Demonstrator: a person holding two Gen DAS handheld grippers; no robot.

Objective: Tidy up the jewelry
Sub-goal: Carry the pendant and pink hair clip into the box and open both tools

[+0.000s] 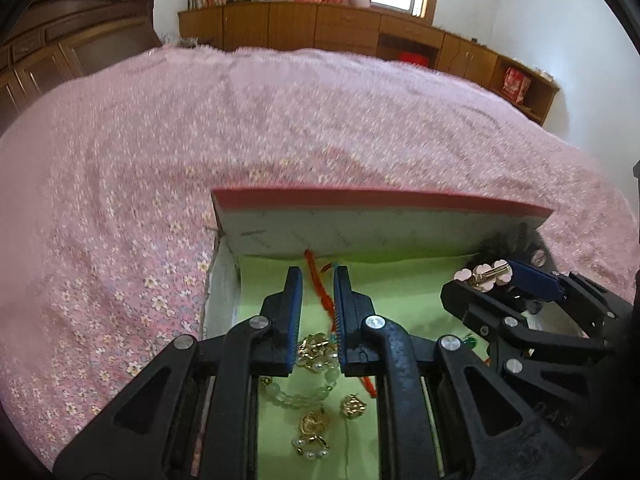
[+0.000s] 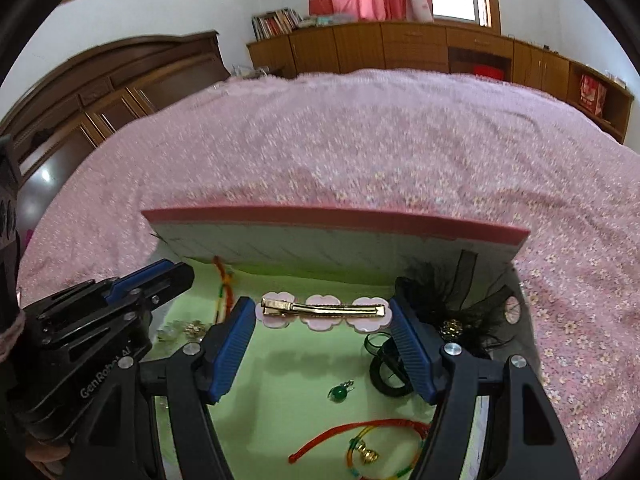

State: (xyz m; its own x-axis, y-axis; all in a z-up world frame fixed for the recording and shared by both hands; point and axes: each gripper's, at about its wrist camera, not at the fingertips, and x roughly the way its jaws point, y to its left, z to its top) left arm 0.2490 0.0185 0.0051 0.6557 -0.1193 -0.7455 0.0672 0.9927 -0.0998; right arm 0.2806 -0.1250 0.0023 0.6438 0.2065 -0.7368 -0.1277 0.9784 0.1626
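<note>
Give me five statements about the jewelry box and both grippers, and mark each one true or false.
1. The pink flower-shaped hair clip with the gold metal bar sits between the right gripper's open blue fingers. True.
2. The left gripper has a red cord running between its fingers. True.
3. The box with the pink-edged lid has a blue lining. False: it is light green.
4. The small green bead pendant is clamped in the right gripper. False: it lies loose on the lining.
5. The box rests on a wooden table. False: it rests on a pink floral bedspread.
</note>
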